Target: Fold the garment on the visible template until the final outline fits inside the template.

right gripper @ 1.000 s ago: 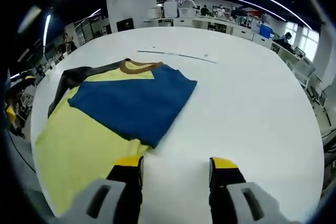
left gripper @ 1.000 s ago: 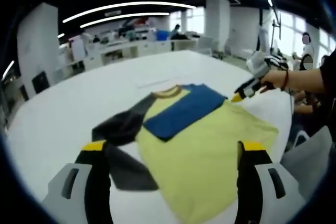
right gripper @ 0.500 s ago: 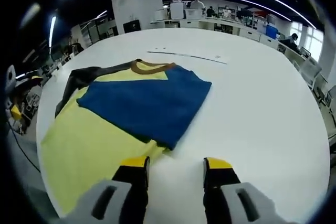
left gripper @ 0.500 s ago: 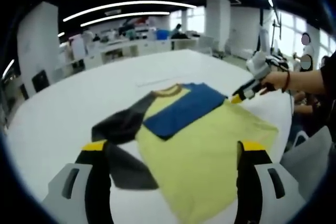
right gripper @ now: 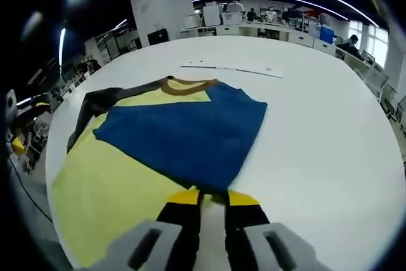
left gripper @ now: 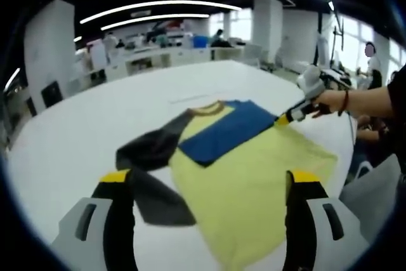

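Note:
A yellow shirt [left gripper: 254, 176] with a brown collar [right gripper: 187, 84] lies flat on the white table [left gripper: 76, 125]. Its dark grey sleeve [left gripper: 149, 150] spreads out to one side, and a blue part [right gripper: 184, 131] is folded over the chest. My left gripper [left gripper: 209, 177] hovers open above the shirt's hem, jaws wide apart with nothing between them. In the right gripper view, my right gripper [right gripper: 214, 197] has its jaws drawn together on the near corner of the blue part. The left gripper view shows that right gripper [left gripper: 285, 117] at the same corner, held by a hand [left gripper: 330, 99].
A thin pale strip [right gripper: 231, 68] lies on the table beyond the collar. The table's rounded edge [right gripper: 387, 157] runs past the shirt. Desks, white pillars and people stand in the far background. A person [left gripper: 370, 61] is beside the table.
My right gripper's jaws have closed from well apart to nearly together, and the gripper has come up to the blue part's corner. The left gripper has stayed open and has barely moved.

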A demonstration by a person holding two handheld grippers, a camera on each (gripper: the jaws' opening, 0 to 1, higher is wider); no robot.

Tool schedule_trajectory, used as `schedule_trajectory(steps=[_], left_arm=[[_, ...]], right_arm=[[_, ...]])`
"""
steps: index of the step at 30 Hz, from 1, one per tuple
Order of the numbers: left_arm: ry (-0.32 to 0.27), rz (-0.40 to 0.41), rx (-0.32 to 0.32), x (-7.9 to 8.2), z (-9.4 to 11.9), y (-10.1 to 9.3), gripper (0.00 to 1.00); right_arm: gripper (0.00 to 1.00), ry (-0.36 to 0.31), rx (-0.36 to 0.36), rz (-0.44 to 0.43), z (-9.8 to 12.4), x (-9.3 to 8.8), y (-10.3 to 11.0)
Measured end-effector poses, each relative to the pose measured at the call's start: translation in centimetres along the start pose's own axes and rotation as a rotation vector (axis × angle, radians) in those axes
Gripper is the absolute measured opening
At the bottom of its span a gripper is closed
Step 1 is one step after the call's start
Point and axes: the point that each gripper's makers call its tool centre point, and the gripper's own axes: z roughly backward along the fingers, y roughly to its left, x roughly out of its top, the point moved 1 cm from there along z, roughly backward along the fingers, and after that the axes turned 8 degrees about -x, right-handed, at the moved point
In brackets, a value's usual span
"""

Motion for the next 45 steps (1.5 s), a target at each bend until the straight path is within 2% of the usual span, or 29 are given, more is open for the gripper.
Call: schedule_trajectory(steps=[6, 12, 19, 22, 25, 27, 29, 31, 39, 45], left_arm=[[0.000, 0.004, -0.002, 0.0, 0.0, 0.1, 0.95], [0.000, 0.002, -0.006, 0.0, -0.2, 0.0, 0.95], [0.002, -0.001, -0.013, 0.0, -0.4, -0.3, 0.95], [0.006, -0.004, -0.012, -0.1, -0.4, -0.2, 0.95], [0.009, -0.003, -0.011, -0.1, -0.3, -0.1, 0.95], [0.010, -0.003, -0.010, -0.1, -0.3, 0.0, 0.95], [0.011, -0.003, -0.009, -0.2, -0.2, 0.0, 0.95], [0.014, -0.002, -0.009, -0.3, -0.2, 0.0, 0.95], [0.024, -0.002, -0.002, -0.6, 0.0, 0.2, 0.95], [0.016, 0.009, -0.002, -0.7, -0.2, 0.2, 0.94]], right_arm=[[0.00, 0.008, -0.012, -0.044, 0.1, 0.0, -0.6], [0.00, -0.002, -0.038, -0.068, 0.6, 0.1, -1.8], [0.00, 0.014, -0.050, -0.078, 0.4, 0.0, -2.3], [0.00, 0.027, -0.052, -0.108, 0.4, -0.1, -2.4], [0.09, 0.033, -0.051, -0.119, 0.3, -0.1, -2.3], [0.10, 0.028, -0.043, -0.129, 0.2, 0.1, -2.1], [0.08, 0.025, -0.037, -0.125, 0.1, 0.2, -1.9], [0.00, 0.024, -0.063, -0.093, -0.1, 0.1, -2.1], [0.00, 0.039, -0.054, -0.089, 0.0, 0.0, -2.4], [0.00, 0.055, -0.058, -0.065, 0.3, -0.5, -3.6]])
